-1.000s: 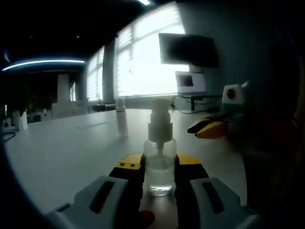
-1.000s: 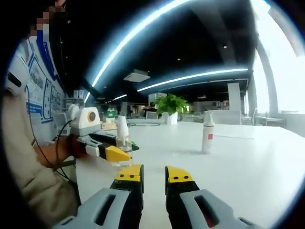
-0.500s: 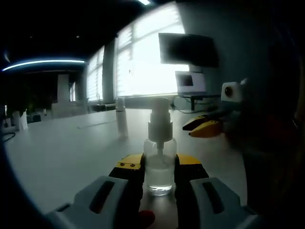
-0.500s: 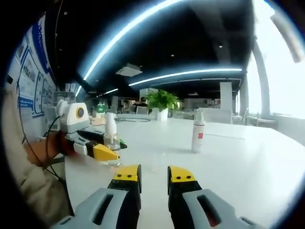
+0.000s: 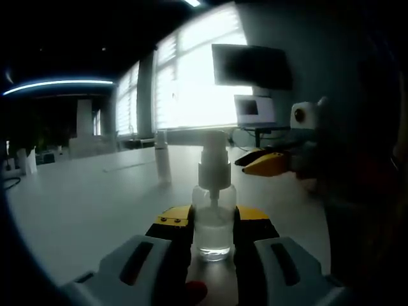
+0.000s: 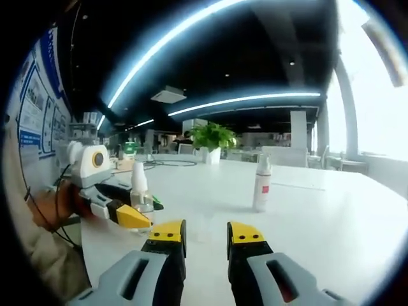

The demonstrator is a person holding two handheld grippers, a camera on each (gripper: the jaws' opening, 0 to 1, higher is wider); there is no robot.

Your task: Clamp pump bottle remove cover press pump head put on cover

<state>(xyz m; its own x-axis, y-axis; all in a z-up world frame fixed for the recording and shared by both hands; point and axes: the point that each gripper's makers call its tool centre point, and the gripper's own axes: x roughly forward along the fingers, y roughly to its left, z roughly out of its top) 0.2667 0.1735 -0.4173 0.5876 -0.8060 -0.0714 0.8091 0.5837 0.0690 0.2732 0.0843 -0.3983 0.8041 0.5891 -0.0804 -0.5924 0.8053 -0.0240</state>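
Two grippers at work: left gripper (image 5: 213,224) clamped on upright pump bottle (image 5: 213,220) on white table (image 5: 95,191); right gripper (image 6: 206,233) slightly spread, empty, off to the bottle's right, level with the pump head (image 5: 213,148).

Both low views near the table (image 6: 331,210) share the pump bottle (image 5: 213,217).
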